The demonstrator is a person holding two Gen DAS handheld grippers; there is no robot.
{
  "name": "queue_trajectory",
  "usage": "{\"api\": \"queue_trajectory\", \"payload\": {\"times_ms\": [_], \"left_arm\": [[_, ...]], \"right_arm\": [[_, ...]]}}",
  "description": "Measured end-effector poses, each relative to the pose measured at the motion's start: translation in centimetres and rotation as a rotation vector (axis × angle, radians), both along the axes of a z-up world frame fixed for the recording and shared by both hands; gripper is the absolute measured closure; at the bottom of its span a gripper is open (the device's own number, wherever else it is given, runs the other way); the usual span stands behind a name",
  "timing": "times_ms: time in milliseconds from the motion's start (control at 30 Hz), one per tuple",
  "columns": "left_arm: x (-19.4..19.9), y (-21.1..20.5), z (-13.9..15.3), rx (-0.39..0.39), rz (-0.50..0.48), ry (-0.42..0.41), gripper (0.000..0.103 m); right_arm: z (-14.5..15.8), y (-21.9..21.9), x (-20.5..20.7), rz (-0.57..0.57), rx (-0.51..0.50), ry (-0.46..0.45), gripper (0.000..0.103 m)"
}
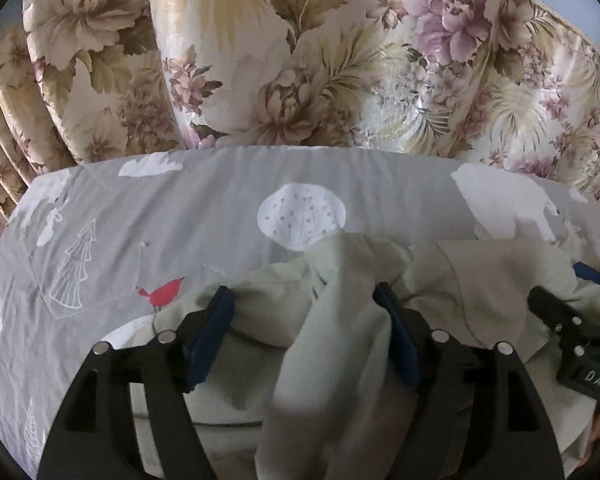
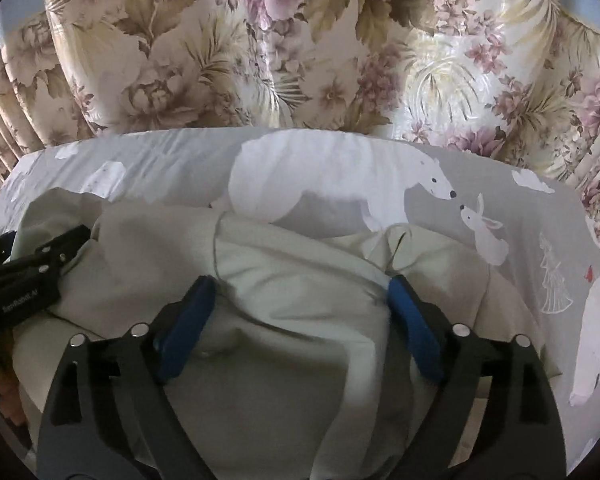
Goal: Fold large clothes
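The garment [image 1: 340,360], a pale greenish-white piece of cloth, lies crumpled on the bed [image 1: 180,208], on the near part of the grey sheet, and it fills the low middle of both views. In the left wrist view one ridge of it rises between the fingers of the left gripper [image 1: 306,308], from the bottom edge up toward a white shell print [image 1: 302,216] on the sheet. The jaws of this gripper stand wide apart and the blue pads [image 1: 210,336] do not press on the cloth; the ridge only passes between them. In the right wrist view the right gripper [image 2: 300,300] is also wide open, over a smoother fold of the garment [image 2: 292,280], and its pads seem to touch nothing, though the blur makes this hard to confirm. Each gripper shows at the edge of the other view, so they are near each other, side by side. Behind the garment the sheet carries a white bear [image 2: 320,176] and a rabbit [image 2: 484,236] print. Beyond the bed hangs a flowered curtain [image 1: 300,60] in folds.
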State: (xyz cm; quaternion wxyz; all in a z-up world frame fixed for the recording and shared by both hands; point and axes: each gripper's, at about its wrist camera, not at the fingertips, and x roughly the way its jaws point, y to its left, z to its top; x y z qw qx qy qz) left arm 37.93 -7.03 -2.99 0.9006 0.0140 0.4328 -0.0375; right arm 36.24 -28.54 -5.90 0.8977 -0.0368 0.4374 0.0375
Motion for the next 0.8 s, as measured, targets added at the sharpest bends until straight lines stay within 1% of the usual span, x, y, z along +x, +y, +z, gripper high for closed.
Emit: {"api": "queue_trajectory", "payload": {"times_ms": [67, 100, 133, 167, 233, 267, 333, 367, 467, 533, 600, 667, 700, 733, 767, 800], "left_arm": [[-0.1, -0.2, 0.2, 0.009, -0.001, -0.012, 0.029], [-0.4, 0.0, 0.7, 0.001, -0.001, -0.024, 0.029], [-0.9, 0.4, 1.3, -0.017, 0.003, -0.039, 0.03], [-1.3, 0.8, 2.0, -0.043, 0.006, -0.054, 0.031], [-3.7, 1.6, 4.3, -0.117, -0.01, -0.119, 0.031], [-4.8, 1.7, 5.0, -0.127, -0.023, -0.142, 0.03], [-7.3, 1.4, 6.2, -0.118, -0.053, -0.194, 0.027], [-8.8, 1.1, 6.4, -0.099, -0.069, -0.211, 0.026], [-11.9, 0.6, 6.1, -0.044, -0.084, -0.241, 0.022], [-13.0, 0.2, 5.0, -0.019, -0.09, -0.215, 0.022], [-13.1, 0.0, 3.7, -0.004, -0.103, -0.187, 0.022], [-12.9, -0.2, 2.0, 0.041, -0.089, -0.154, 0.022], [-12.6, -0.5, 1.0, 0.079, -0.08, -0.134, 0.021], [-12.4, -0.6, 0.3, 0.103, -0.077, -0.12, 0.019], [-12.1, -0.6, 0.0, 0.102, -0.071, -0.096, 0.018], [-12.1, -0.4, 0.0, 0.087, -0.061, -0.094, 0.017]], "right_arm": [[0.2, 0.0, 0.0, -0.012, 0.005, 0.003, 0.012], [0.7, -0.1, -0.4, -0.016, 0.012, -0.015, 0.012], [1.2, -0.2, -0.8, -0.017, 0.019, -0.033, 0.012], [2.4, -0.4, -2.0, -0.014, 0.036, -0.073, 0.012], [4.4, -0.7, -5.1, 0.024, 0.071, -0.145, 0.011], [5.0, -0.7, -6.3, 0.039, 0.067, -0.162, 0.01], [5.5, -0.7, -8.6, 0.067, 0.073, -0.173, 0.008], [5.4, -0.8, -9.7, 0.076, 0.084, -0.168, 0.007], [4.3, -0.8, -11.9, 0.082, 0.072, -0.141, 0.006], [3.5, -0.6, -12.6, 0.081, 0.028, -0.136, 0.006], [2.0, -0.7, -12.5, 0.072, 0.016, -0.092, 0.003], [0.3, -0.8, -11.8, 0.057, 0.003, -0.039, 0.003], [-0.6, -0.8, -11.4, 0.04, -0.037, -0.021, 0.003], [-1.3, -0.7, -11.4, 0.046, -0.064, -0.022, 0.003], [-1.4, -0.8, -11.4, 0.048, -0.059, -0.033, 0.003], [-1.4, -0.9, -11.4, 0.045, -0.052, -0.031, 0.003]]}}
